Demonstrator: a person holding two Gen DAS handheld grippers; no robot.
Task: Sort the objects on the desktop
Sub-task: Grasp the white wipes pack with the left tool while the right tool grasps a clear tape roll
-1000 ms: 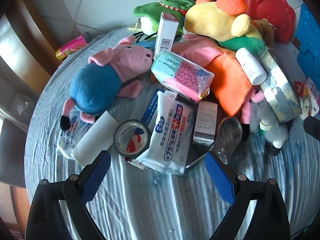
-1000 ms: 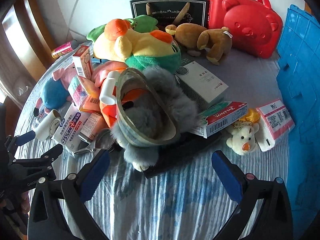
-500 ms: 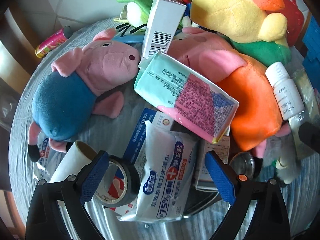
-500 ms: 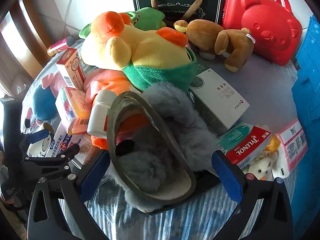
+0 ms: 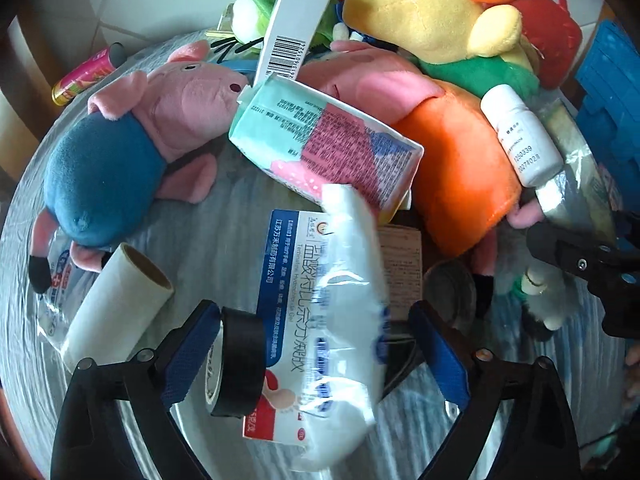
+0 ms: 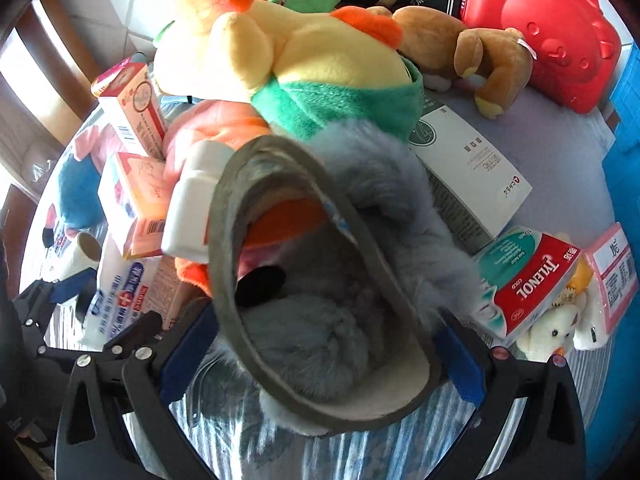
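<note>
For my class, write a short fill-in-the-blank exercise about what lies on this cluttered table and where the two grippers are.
1. The pink pig toy by the table edge wears a ____ top.
2. The fluffy grey slipper sits between the fingers of the ____ gripper.
3. The bear-faced case at the back is ____ in colour.
4. The roll of tape beside the left gripper is ____ in colour.

Missing words: blue; right; red; black

Two close wrist views, both over the same orange plush [image 5: 456, 168] [image 6: 280, 224].
</note>
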